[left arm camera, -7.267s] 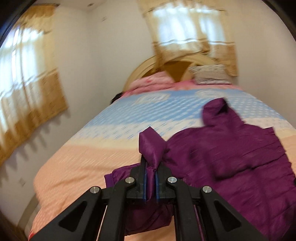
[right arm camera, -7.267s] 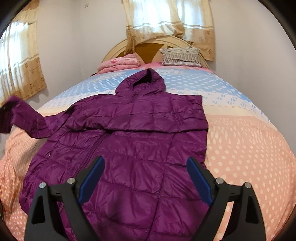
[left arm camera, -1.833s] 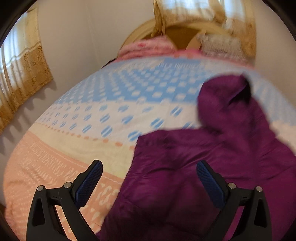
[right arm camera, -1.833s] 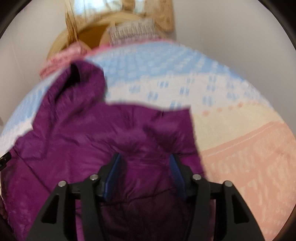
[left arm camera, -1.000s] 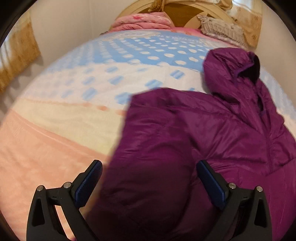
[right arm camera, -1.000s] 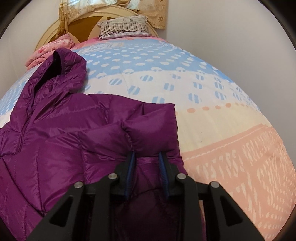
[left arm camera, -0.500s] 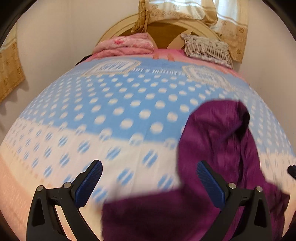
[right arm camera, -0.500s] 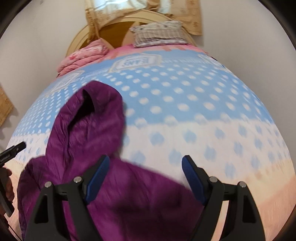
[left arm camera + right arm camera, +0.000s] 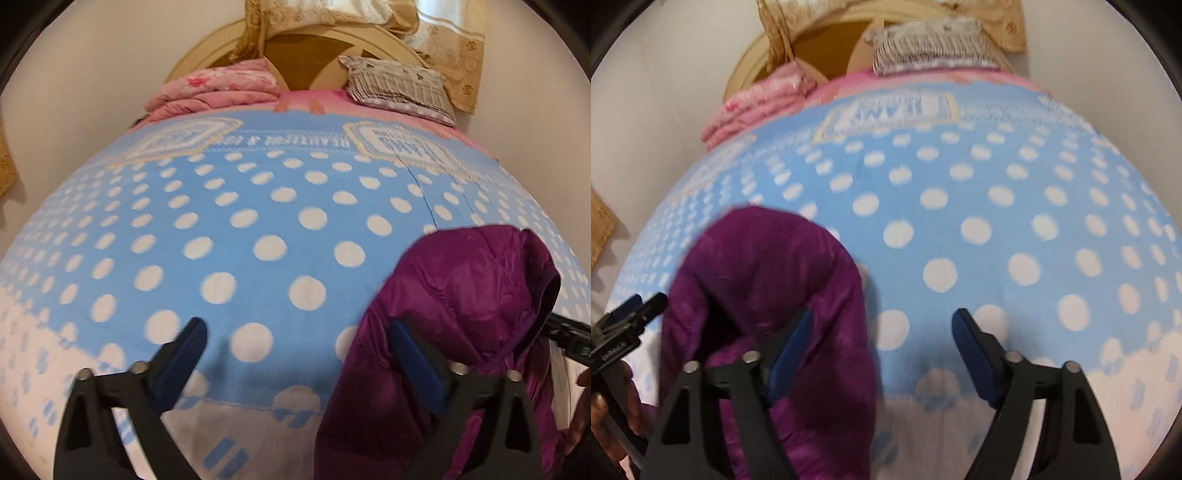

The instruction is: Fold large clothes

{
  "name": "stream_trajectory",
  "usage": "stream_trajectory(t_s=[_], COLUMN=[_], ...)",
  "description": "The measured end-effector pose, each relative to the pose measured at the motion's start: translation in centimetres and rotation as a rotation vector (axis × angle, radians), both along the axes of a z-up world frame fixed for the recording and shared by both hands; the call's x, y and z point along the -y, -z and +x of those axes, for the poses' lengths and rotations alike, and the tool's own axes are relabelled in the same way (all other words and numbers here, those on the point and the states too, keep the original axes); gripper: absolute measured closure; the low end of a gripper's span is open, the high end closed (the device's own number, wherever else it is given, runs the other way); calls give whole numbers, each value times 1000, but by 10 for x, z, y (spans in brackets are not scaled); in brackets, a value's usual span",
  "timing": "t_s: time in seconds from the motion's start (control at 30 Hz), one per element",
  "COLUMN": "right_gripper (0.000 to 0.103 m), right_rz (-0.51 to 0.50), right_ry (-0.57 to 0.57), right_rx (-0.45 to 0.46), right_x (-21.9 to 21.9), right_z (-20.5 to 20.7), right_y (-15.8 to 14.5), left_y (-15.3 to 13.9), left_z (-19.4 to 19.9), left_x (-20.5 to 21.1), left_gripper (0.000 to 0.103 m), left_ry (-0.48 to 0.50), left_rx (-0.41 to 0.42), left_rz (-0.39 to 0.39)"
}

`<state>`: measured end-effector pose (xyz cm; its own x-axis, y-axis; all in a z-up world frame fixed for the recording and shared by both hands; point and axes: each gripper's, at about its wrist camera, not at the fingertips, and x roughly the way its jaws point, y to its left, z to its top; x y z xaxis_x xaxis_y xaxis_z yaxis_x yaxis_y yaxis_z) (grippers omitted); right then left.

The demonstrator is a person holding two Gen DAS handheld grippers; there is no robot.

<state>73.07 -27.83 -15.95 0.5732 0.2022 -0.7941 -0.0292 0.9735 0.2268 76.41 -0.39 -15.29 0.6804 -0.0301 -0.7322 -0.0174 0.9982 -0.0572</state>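
Tongs on the left hand [image 9: 297, 354] stood wide open and held nothing. In the left wrist view the purple hooded jacket [image 9: 461, 306] lay on the bed [image 9: 258, 206] at about four o'clock from the frame centre, its hood [image 9: 517, 266] uppermost in the picture and the body running down out of frame at six o'clock. The right blue pad [image 9: 413, 365] sat over the jacket's near edge; whether it touched the fabric could not be told. The left pad was over bare bedspread. A pink folded blanket [image 9: 218, 88] and a striped pillow [image 9: 399, 88] lay at twelve o'clock by the headboard, well apart from the jacket.

In the right wrist view the right tongs [image 9: 877, 354] were likewise wide open and empty. The hood [image 9: 768, 266] sat at about eight o'clock, its dark opening facing the camera, with the left pad [image 9: 786, 350] just over its rim. This view was blurred.

Judged from both views, the jacket's long axis ran from hood, toward the headboard, down to a hem out of sight near the operator. The quilted shell looked light, soft, puffy and slick; it would likely slip and spring open. A firm pinch through the hood's crown or rim seam appears the soundest hold.
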Motion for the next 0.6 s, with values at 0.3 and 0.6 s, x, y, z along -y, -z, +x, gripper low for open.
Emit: stream_trajectory(t_s=[0.3, 0.6], right_gripper=[98, 99], right_rz=[-52, -54], right_ry=[-81, -84], right_rx=[74, 287], right_x=[-15, -4], right_z=[-24, -125], right_y=[-21, -90], left_y=[-23, -90], left_z=[-24, -117], left_x=[20, 18], left_gripper=[102, 102], left_ry=[164, 228], left_rx=[70, 293], left_rz=[9, 51])
